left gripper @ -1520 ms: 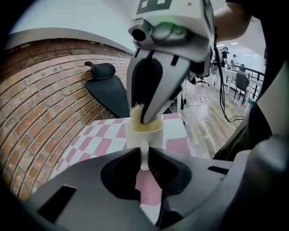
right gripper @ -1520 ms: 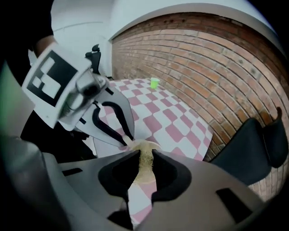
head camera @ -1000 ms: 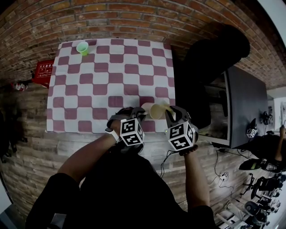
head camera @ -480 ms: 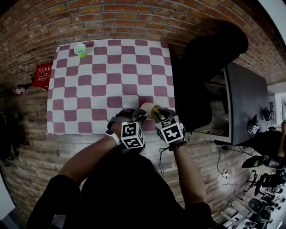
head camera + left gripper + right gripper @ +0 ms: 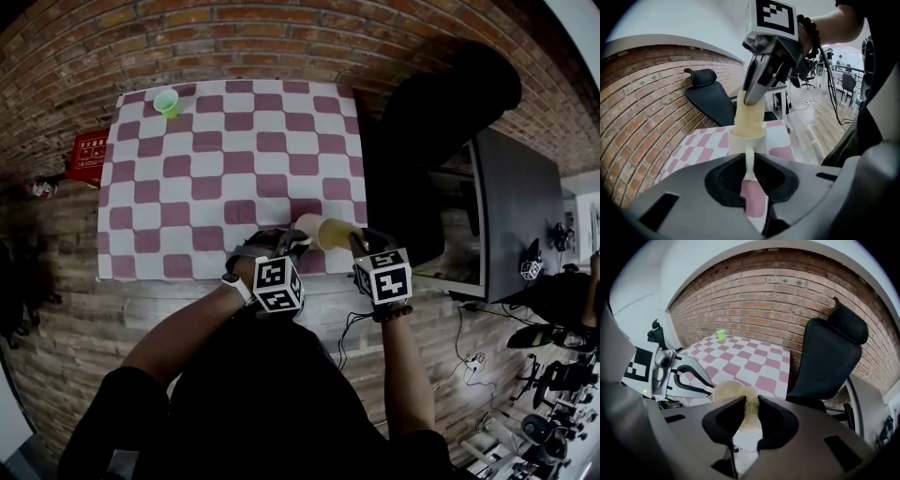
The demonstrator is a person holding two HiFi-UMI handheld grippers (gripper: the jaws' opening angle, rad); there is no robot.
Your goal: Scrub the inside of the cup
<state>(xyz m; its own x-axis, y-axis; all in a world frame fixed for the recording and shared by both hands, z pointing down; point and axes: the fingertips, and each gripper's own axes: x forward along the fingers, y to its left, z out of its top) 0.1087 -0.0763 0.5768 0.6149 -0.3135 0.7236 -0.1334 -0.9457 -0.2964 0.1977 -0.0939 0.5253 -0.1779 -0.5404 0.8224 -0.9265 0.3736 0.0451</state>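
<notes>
I hold a cream-white cup on its side over the near edge of the checkered table. My left gripper is shut on the cup's handle, seen between the jaws in the left gripper view. My right gripper is shut on a yellow sponge, whose far end sits in the mouth of the cup. In the left gripper view, the sponge stands out of the cup under the right gripper. The cup's inside is hidden.
A small green cup stands at the table's far left corner. A red box lies off the left edge. A black chair stands right of the table, with a dark cabinet beyond it.
The right gripper pushed the sponge left into the cup half a second ago, then drew back to the right. The left gripper and the cup have barely moved.
</notes>
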